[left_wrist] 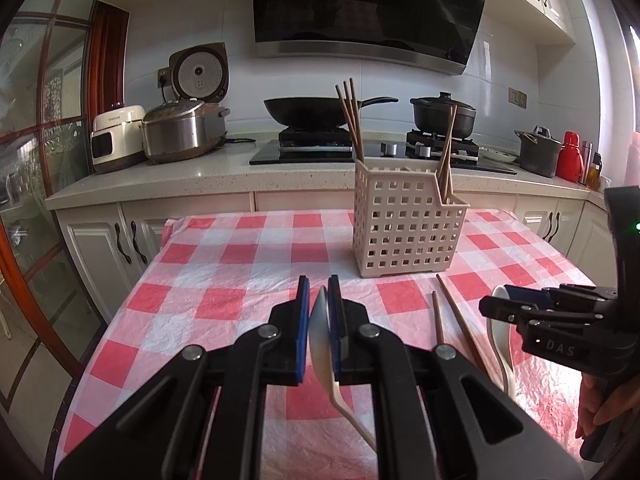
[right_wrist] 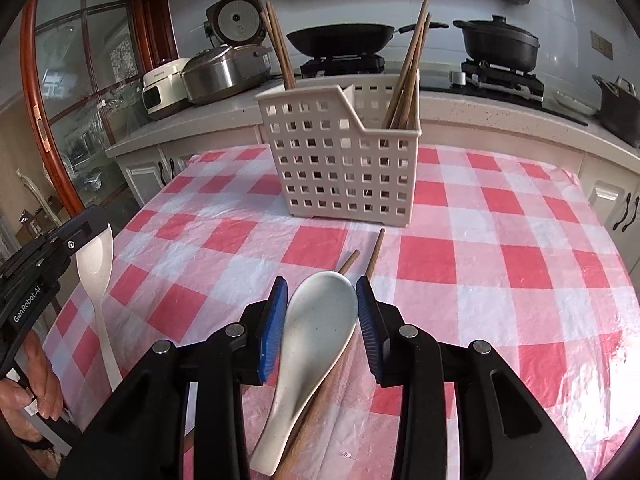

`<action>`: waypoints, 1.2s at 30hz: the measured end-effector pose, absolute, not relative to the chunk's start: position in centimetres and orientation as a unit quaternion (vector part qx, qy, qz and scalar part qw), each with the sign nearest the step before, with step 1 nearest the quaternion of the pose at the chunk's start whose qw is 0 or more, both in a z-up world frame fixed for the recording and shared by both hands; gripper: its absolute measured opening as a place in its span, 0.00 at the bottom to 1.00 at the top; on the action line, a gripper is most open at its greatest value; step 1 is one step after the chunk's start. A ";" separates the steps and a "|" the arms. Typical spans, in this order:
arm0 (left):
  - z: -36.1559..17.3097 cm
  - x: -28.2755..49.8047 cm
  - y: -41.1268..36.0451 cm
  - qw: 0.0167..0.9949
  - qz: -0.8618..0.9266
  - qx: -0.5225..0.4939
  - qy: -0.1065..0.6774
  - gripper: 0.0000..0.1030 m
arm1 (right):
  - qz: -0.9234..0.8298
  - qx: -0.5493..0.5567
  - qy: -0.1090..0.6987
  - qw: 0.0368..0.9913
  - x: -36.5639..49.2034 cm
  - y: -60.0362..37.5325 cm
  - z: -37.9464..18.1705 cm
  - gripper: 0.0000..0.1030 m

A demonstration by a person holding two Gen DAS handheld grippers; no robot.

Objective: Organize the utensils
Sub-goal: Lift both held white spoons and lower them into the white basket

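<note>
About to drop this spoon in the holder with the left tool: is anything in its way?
Nothing visible. The left tool grips the spoon, and only bare tablecloth lies between it and the holder. Its near compartment looks open; chopsticks stand toward the back and right.

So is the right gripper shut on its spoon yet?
Not yet: the right gripper is open, blue pads either side of the spoon, which lies on the table with gaps both sides.

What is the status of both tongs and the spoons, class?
Left tongs shut on long white spoon, lifted. Right tongs open around second spoon on table. Two chopsticks loose before basket; path clear.
</note>
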State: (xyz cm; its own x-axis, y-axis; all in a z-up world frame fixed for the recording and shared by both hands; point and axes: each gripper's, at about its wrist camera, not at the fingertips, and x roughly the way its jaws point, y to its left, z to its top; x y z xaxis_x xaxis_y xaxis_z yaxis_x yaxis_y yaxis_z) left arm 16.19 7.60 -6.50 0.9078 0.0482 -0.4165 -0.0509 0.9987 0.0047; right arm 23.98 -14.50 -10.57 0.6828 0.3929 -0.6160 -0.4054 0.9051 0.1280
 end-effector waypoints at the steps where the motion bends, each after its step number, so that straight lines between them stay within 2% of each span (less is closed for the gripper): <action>1: -6.3 16.1 7.4 0.977 0.025 0.000 0.210 0.09 | 0.215 -0.012 0.324 0.921 23.7 -14.6 -10.1 0.33; 7: -4.6 15.7 5.9 0.983 0.025 0.020 0.182 0.09 | 0.197 -0.019 0.269 0.943 23.0 -15.5 -7.6 0.33; 24: -0.3 18.8 3.5 0.990 0.029 0.050 0.127 0.09 | 0.200 -0.012 0.243 0.949 24.5 -16.2 -4.8 0.33; 36: 4.1 23.8 2.6 0.994 0.041 0.059 0.085 0.09 | 0.197 -0.016 0.218 0.956 27.0 -17.1 -1.2 0.33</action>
